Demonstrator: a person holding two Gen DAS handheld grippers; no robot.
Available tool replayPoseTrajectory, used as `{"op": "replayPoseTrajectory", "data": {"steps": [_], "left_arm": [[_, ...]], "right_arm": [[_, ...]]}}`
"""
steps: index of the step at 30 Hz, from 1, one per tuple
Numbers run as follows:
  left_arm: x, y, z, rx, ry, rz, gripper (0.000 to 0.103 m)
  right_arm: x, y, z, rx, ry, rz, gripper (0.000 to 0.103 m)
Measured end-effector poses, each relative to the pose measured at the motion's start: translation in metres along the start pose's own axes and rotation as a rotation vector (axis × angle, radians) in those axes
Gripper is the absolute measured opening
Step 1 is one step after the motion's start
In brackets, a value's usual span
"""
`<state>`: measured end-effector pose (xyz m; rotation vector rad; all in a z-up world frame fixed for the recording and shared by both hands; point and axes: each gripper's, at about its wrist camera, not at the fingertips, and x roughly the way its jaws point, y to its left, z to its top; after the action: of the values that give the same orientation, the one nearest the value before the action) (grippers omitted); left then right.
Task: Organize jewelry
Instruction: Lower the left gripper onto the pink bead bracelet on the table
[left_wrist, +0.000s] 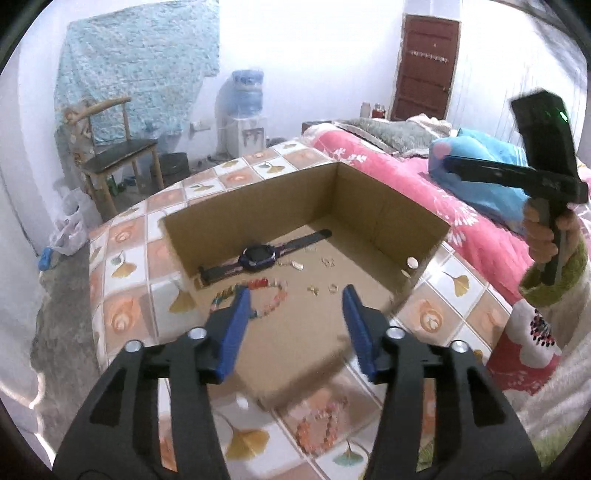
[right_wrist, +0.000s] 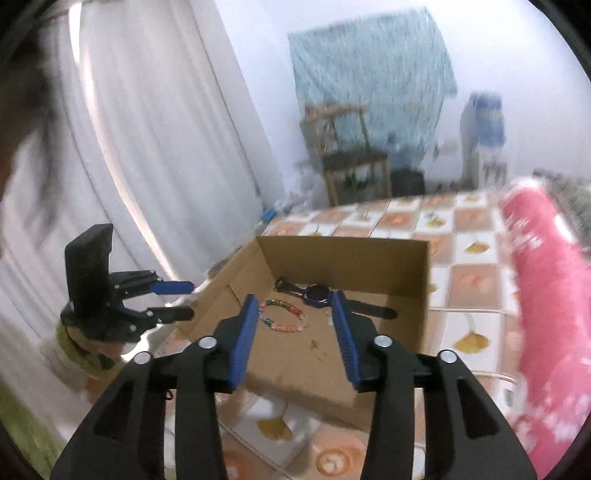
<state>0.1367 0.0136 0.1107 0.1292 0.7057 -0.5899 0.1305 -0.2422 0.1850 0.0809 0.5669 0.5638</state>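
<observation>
Cardboard box (left_wrist: 388, 206) sits on table (left_wrist: 125, 258), near side open toward me. Inside box: watch (left_wrist: 255, 254) lies across back, bead bracelet (left_wrist: 273, 295) in front of it, small rings (left_wrist: 328, 262) scattered to right. Bed (left_wrist: 406, 173) lies right of table. Chair (left_wrist: 118, 155) stands beyond table at left, water dispenser (left_wrist: 245, 118) behind table's far end.

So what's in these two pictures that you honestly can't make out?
- Small trinkets on the cardboard box floor, left wrist view: too small to identify.
- Beaded bracelet, left wrist view: its near side is hidden behind the left gripper's blue finger.
- Right wrist view: motion blur smears the room and the trinkets.
- Watch, right wrist view: partly covered by the right gripper's finger.
</observation>
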Motion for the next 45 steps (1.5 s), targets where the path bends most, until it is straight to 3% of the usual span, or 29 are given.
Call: {"op": "replayPoseTrajectory", "data": {"steps": [5,8,15,22,29,41,45], "left_arm": [[-0.005,0.004,-0.037,-0.104,0.011,-0.054,0.052],[-0.013,0.001,-0.045,-0.098,-0.029,-0.051,0.056],[-0.015,-0.006,-0.069,-0.115,0.024,-0.087,0.056],[0.025,-0.027,-0.096,-0.071,0.146,-0.048,0.056],[0.058,-0.051,-0.113,0.07,0.228,0.051,0.039],[0.069,-0.043,-0.11,0.037,0.284,0.077,0.015],[0.073,-0.047,-0.11,0.029,0.291,0.086,0.009]], "right_arm": [[-0.009,0.0,-0.048,0.127,0.06,0.018,0.044],[0.01,-0.004,-0.074,0.228,0.134,0.037,0.044],[0.061,-0.001,-0.112,0.332,0.244,0.065,0.044],[0.09,0.009,-0.122,0.288,0.326,-0.051,0.044],[0.095,0.024,-0.127,0.251,0.349,-0.093,0.044],[0.101,0.036,-0.133,0.188,0.341,-0.125,0.044],[0.106,0.041,-0.133,0.117,0.346,-0.176,0.033]]}}
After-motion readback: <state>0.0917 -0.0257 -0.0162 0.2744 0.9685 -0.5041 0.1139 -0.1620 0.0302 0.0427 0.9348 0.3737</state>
